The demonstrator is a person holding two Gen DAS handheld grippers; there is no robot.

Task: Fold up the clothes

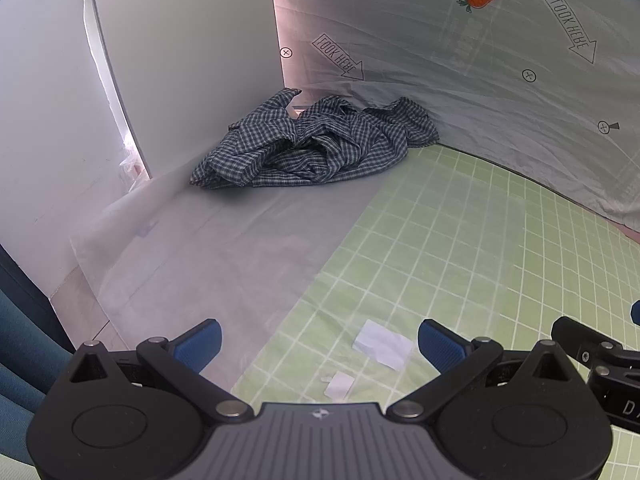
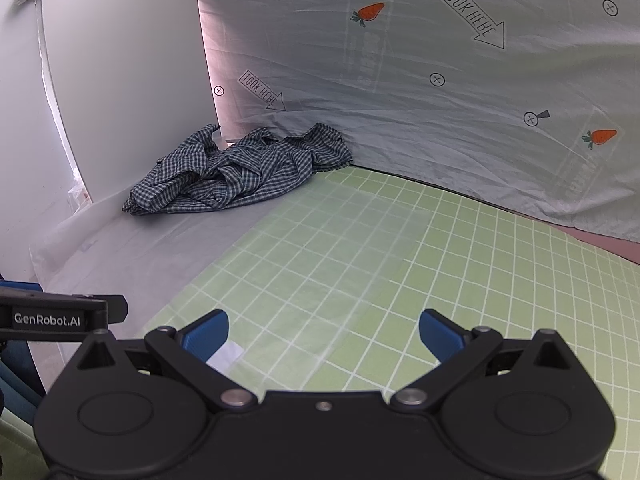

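A dark blue-and-white checked shirt (image 1: 316, 144) lies crumpled in a heap at the far left corner of the table, against the hanging sheet; in the right wrist view the same shirt (image 2: 240, 172) sits far ahead to the left. My left gripper (image 1: 320, 344) is open, low over the near part of the table, well short of the shirt, with nothing between its blue pads. My right gripper (image 2: 323, 334) is open too, over the green grid mat, empty. Each gripper shows at the edge of the other's view.
A green grid mat (image 2: 460, 280) covers the table's right part, a thin white sheet (image 1: 224, 240) the left part. A pale printed cloth (image 2: 400, 80) with carrots and arrows hangs behind. A white panel (image 1: 180, 60) stands at left. Small white paper scraps (image 1: 382, 344) lie near my left gripper.
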